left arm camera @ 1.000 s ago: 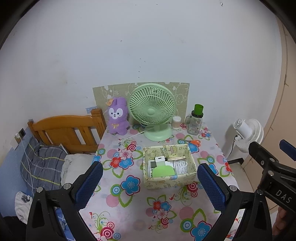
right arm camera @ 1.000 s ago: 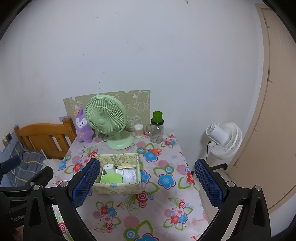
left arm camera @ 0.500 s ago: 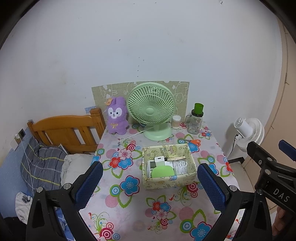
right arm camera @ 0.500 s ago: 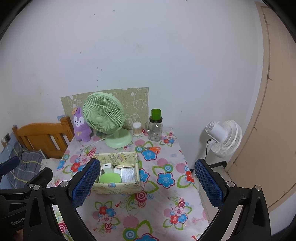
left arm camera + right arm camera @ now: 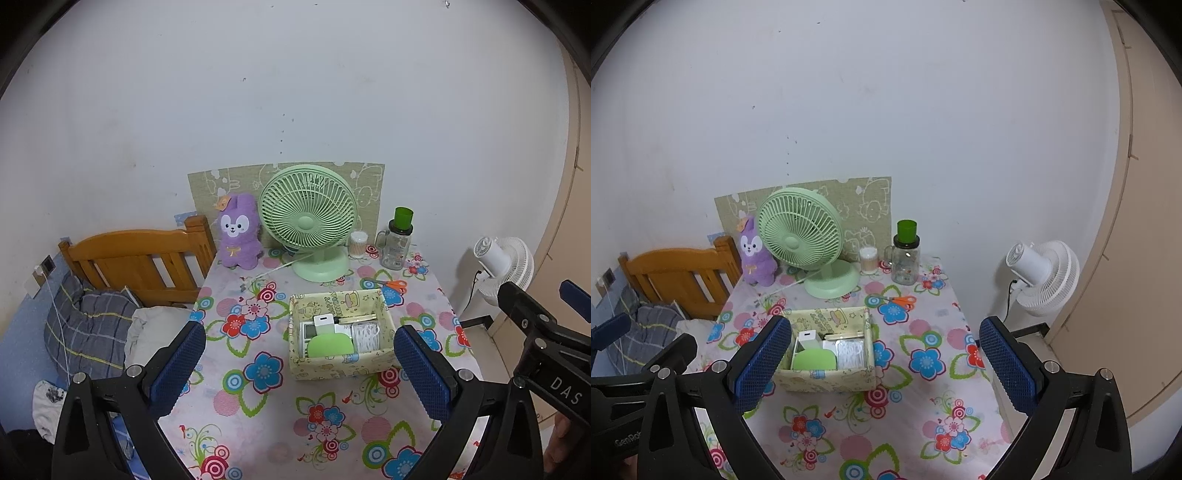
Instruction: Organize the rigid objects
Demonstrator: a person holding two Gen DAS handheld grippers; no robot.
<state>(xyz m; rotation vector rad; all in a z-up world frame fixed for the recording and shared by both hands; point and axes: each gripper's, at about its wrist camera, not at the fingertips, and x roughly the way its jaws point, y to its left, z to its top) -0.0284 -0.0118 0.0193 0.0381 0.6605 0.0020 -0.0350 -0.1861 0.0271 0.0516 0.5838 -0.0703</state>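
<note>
Two grippers, left (image 5: 299, 363) and right (image 5: 884, 360), hover above the flowered table (image 5: 258, 413), fingers spread wide and empty. Most small items already sit in the box (image 5: 341, 363); orange scissors (image 5: 392, 284) lie loose behind it, probably what's left.

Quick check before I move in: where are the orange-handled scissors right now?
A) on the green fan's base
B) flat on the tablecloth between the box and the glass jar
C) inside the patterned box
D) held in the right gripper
B: the scissors lie flat on the tablecloth, behind the box and in front of the glass jar; both grippers are open and empty.
</note>
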